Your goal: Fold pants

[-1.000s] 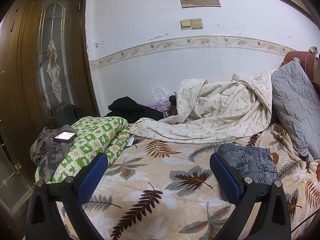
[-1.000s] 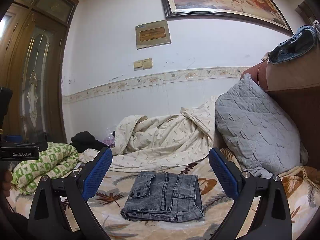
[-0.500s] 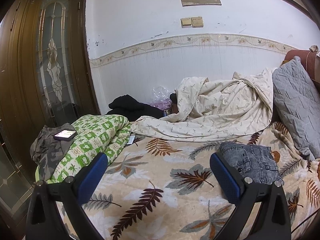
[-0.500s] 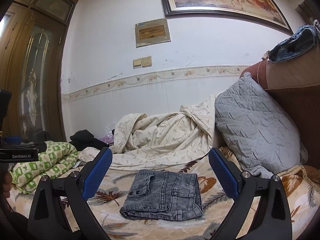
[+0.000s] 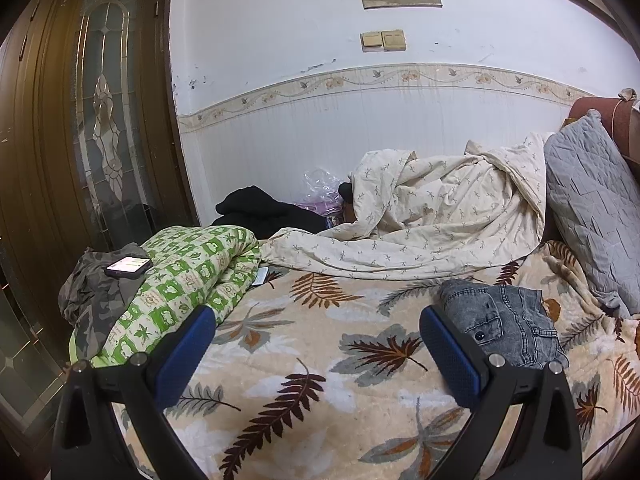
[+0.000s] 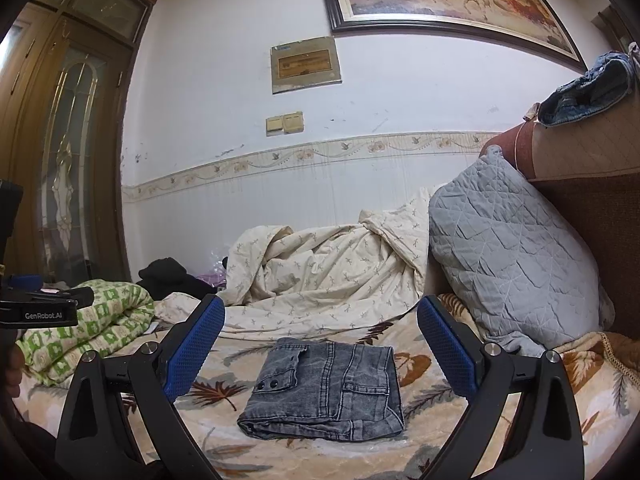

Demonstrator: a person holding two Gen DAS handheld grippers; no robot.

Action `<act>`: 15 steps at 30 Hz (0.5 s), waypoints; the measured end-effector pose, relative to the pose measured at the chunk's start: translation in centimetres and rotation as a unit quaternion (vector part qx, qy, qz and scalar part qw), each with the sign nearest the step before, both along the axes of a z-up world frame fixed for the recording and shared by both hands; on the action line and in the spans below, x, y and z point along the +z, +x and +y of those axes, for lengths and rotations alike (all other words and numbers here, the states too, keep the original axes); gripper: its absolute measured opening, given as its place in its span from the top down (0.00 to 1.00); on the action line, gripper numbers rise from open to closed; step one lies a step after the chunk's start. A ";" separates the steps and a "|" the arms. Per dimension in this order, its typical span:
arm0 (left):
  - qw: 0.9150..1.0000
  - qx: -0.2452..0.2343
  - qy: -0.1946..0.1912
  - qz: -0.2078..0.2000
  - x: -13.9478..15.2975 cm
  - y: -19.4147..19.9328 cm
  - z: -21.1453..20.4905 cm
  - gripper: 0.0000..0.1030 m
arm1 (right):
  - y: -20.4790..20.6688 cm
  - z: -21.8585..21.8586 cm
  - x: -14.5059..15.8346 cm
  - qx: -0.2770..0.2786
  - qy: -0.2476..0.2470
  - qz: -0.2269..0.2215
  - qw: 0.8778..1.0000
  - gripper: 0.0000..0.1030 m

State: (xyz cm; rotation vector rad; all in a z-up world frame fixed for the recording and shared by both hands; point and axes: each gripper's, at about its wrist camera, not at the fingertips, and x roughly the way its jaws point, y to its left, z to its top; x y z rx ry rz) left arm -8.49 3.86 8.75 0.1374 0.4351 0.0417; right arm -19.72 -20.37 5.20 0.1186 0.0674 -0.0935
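Lying folded into a compact grey rectangle, the pants rest on a leaf-patterned blanket covering the bed. Directly in front of them, the right gripper hangs with its blue-padded jaws spread wide, holding nothing. Off to the left, the left gripper is likewise spread apart and empty above the blanket, with the pants just beyond its right finger. A rumpled cream duvet and grey pillow sit behind.
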 end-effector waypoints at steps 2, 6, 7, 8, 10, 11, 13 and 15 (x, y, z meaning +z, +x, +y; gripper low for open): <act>1.000 -0.001 0.000 0.000 -0.1 0.1 0.1 0.00 | 0.0 0.1 0.0 -0.001 0.001 0.001 1.000 0.05; 1.000 -0.002 0.001 0.001 -0.1 0.1 0.1 0.00 | 0.0 0.0 0.0 -0.001 0.000 0.000 1.000 0.05; 1.000 -0.001 0.001 0.001 -0.1 0.1 0.1 0.00 | 0.0 0.0 0.0 -0.001 0.000 0.001 1.000 0.05; 1.000 -0.001 0.000 0.000 0.0 0.1 0.1 0.00 | 0.0 0.0 0.0 -0.001 0.000 0.002 1.000 0.05; 1.000 -0.002 0.000 0.000 -0.1 0.1 0.1 0.00 | 0.1 0.0 0.0 0.000 0.001 0.003 1.000 0.05; 1.000 -0.001 0.000 0.000 0.0 0.1 0.1 0.00 | 0.1 0.0 0.0 0.000 0.001 0.003 1.000 0.05; 1.000 -0.002 0.000 0.000 -0.1 0.2 0.1 0.00 | 0.2 0.1 0.0 -0.001 0.000 0.004 1.000 0.05; 1.000 -0.003 0.000 0.000 -0.2 0.3 0.2 0.00 | 0.2 0.1 0.0 -0.001 0.000 0.004 1.000 0.05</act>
